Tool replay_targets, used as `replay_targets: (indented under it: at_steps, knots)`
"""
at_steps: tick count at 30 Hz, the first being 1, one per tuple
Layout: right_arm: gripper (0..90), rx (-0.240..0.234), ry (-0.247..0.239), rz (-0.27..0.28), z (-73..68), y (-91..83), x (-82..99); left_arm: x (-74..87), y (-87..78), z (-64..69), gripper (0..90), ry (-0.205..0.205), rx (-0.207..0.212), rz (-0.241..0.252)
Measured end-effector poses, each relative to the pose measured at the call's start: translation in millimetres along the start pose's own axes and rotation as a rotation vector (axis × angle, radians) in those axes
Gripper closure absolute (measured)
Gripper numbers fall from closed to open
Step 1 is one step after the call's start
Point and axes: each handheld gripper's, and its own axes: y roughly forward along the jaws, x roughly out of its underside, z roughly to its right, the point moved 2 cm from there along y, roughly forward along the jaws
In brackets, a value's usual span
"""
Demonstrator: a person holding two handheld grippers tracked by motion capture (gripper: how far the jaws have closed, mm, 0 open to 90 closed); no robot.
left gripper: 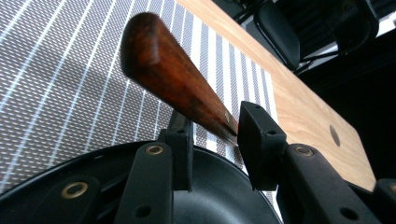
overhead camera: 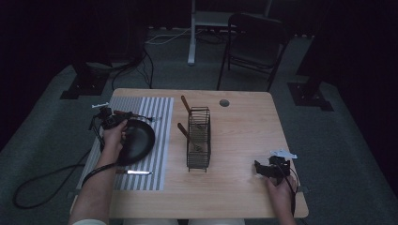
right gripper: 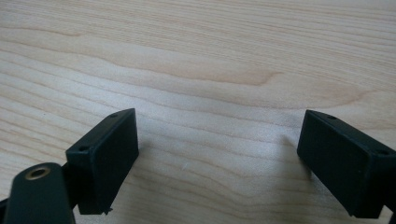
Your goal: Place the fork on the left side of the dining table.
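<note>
The person's left forearm comes in from the bottom of the high view and reaches forward over the striped mat (overhead camera: 162, 140) on the left part of the table (overhead camera: 244, 187). The left hand (overhead camera: 114, 137) holds the left hand-held gripper (overhead camera: 109, 119) at the far edge of a black pan (overhead camera: 141, 138), which lies on the mat. In the left gripper view this hand-held gripper (left gripper: 212, 135) has its two jaws pressed on the narrow end of the brown wooden handle (left gripper: 173, 77), just where the handle meets the pan (left gripper: 215, 196). The handle rises away from the jaws and points out over the mat (left gripper: 56, 74).

The right hand (overhead camera: 280, 192) rests near the right front corner of the table, well apart from the pan. It holds the right hand-held gripper (overhead camera: 265, 168), which points to the left. In the right gripper view the jaws of this hand-held gripper (right gripper: 217, 163) stand wide apart with nothing between them, low over the bare wood (right gripper: 201, 60).

A wire rack (overhead camera: 199, 138) stands in the middle of the table, with wooden utensils (overhead camera: 186, 104) leaning in it. A knife (overhead camera: 133, 172) lies on the near part of the mat, beside the left forearm.
</note>
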Motion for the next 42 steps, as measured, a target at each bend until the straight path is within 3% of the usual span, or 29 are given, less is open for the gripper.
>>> replay_targets:
  at_steps: [1, 3, 7, 12, 13, 14, 18, 22, 24, 25, 28, 36, 39, 42]
  knots:
    - [12.2, 0.000, 0.000, 0.000, 0.0, 0.0, 0.0, -0.2, 2.4, 2.6, 64.6, 0.026, -0.026, -0.007]
    - [12.2, 0.000, 0.000, 0.000, 0.0, 0.0, 0.0, -0.7, 4.0, 3.8, 62.8, 0.031, -0.036, -0.008]
    - [12.2, 0.000, 0.000, 0.000, 0.0, 0.0, 0.0, -3.2, 6.1, 2.4, 61.5, -0.010, -0.039, -0.006]
    - [12.2, 0.000, 0.000, 0.000, 0.0, 0.0, 0.0, -6.3, 7.0, 2.6, 58.9, -0.010, -0.069, -0.018]
    - [12.2, 0.000, 0.000, 0.000, 0.0, 0.0, 0.0, -7.9, 7.8, 3.9, 58.9, 0.003, -0.085, -0.026]
    - [12.2, 0.000, 0.000, 0.000, 0.0, 0.0, 0.0, -8.3, 8.4, 5.1, 53.0, 0.013, -0.102, -0.024]
    - [12.2, 0.000, 0.000, 0.000, 0.0, 0.0, 0.0, -9.1, 10.2, 9.3, 52.4, 0.050, -0.138, -0.036]
    - [12.2, 0.000, 0.000, 0.000, 0.0, 0.0, 0.0, -10.8, 11.9, 14.4, 52.4, 0.127, -0.217, -0.048]
    - [12.2, 0.000, 0.000, 0.000, 0.0, 0.0, 0.0, -12.2, 12.3, 15.6, 52.5, 0.173, -0.280, -0.060]
    - [12.2, 0.000, 0.000, 0.000, 0.0, 0.0, 0.0, -13.0, 12.4, 15.0, 52.5, 0.171, -0.289, -0.065]
    - [12.2, 0.001, 0.001, 0.001, -0.1, -0.1, 0.1, -14.7, 11.4, 14.3, 52.3, 0.143, -0.260, -0.053]
    - [12.2, 0.002, 0.002, 0.000, -0.2, -0.4, 0.4, -12.9, 6.6, 18.7, 52.3, 0.172, -0.261, -0.061]
    - [12.2, 0.002, 0.001, 0.000, -0.2, -0.4, 0.4, -8.3, 2.2, 24.3, 52.2, 0.232, -0.286, -0.070]
    - [12.3, 0.002, 0.002, 0.000, -0.2, -0.4, 0.4, -4.9, -2.3, 27.0, 45.7, 0.271, -0.312, -0.063]
